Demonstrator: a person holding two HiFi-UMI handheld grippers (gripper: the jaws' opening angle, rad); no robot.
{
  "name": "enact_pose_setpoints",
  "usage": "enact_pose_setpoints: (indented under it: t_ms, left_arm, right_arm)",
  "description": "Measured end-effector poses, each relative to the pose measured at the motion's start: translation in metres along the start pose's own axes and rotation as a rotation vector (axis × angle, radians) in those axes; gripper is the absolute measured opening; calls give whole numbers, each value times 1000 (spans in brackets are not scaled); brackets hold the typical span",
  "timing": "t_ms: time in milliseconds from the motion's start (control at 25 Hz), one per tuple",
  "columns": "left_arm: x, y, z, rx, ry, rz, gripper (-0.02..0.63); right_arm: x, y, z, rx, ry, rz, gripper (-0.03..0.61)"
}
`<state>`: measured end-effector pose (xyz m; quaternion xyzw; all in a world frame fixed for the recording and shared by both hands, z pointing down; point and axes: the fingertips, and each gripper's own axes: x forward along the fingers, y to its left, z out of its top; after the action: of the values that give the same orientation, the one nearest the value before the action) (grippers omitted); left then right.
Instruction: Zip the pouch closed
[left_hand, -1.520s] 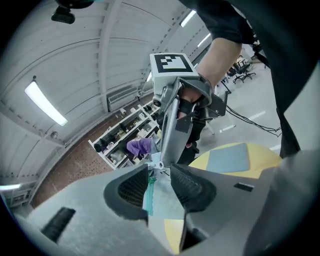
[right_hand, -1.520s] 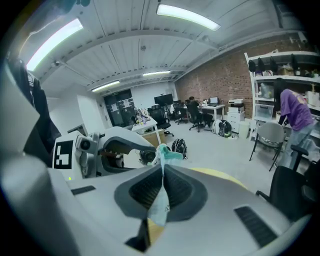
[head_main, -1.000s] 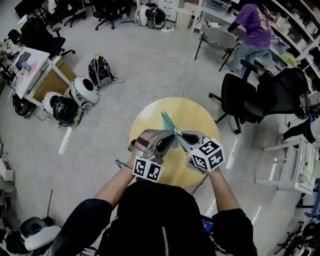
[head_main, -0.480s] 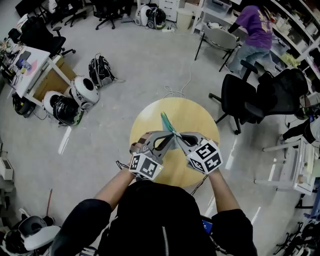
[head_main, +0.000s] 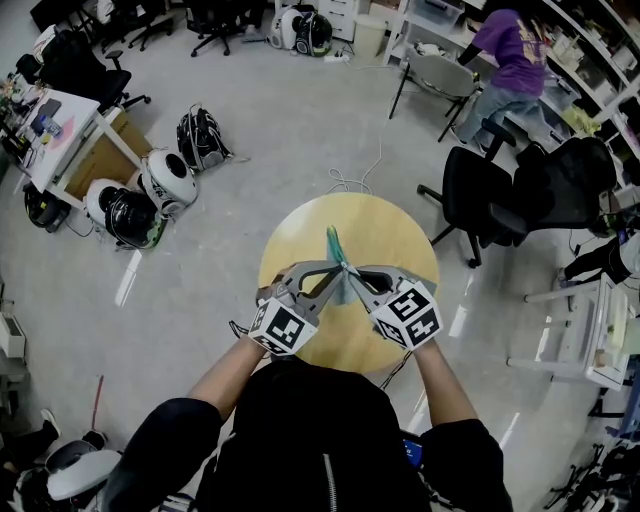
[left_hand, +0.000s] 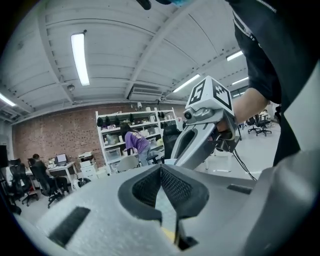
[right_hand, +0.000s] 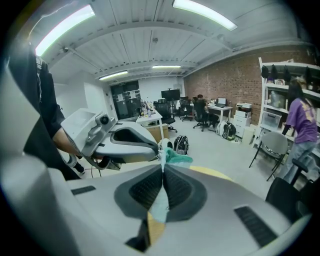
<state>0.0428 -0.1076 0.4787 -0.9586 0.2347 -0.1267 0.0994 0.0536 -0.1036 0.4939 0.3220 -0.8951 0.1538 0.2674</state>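
A round yellow table (head_main: 395, 235) stands on the grey floor (head_main: 290, 120). Black office chairs (head_main: 480, 195) stand to its right, a backpack (head_main: 200, 140) and helmets (head_main: 165, 182) lie to its left, and a person in purple (head_main: 515, 50) is far off at the upper right. Over the table the teal pouch (head_main: 334, 244) stands on edge. The left gripper (head_main: 338, 270) and the right gripper (head_main: 353, 273) meet at it, each with jaws clenched on its fabric. The grippers' bodies cover its lower part, and its zip cannot be made out.
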Motion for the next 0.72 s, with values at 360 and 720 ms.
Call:
enact_pose_setpoints:
  t_ms: [360, 720]
  left_arm:
    - [-1, 7, -5, -70, 8, 22, 6]
    - [0, 11, -9, -95, 14, 38, 5]
  right_arm:
    - [3, 3, 2, -13, 0, 1, 9]
    - [6, 2, 2, -3, -2, 1, 8]
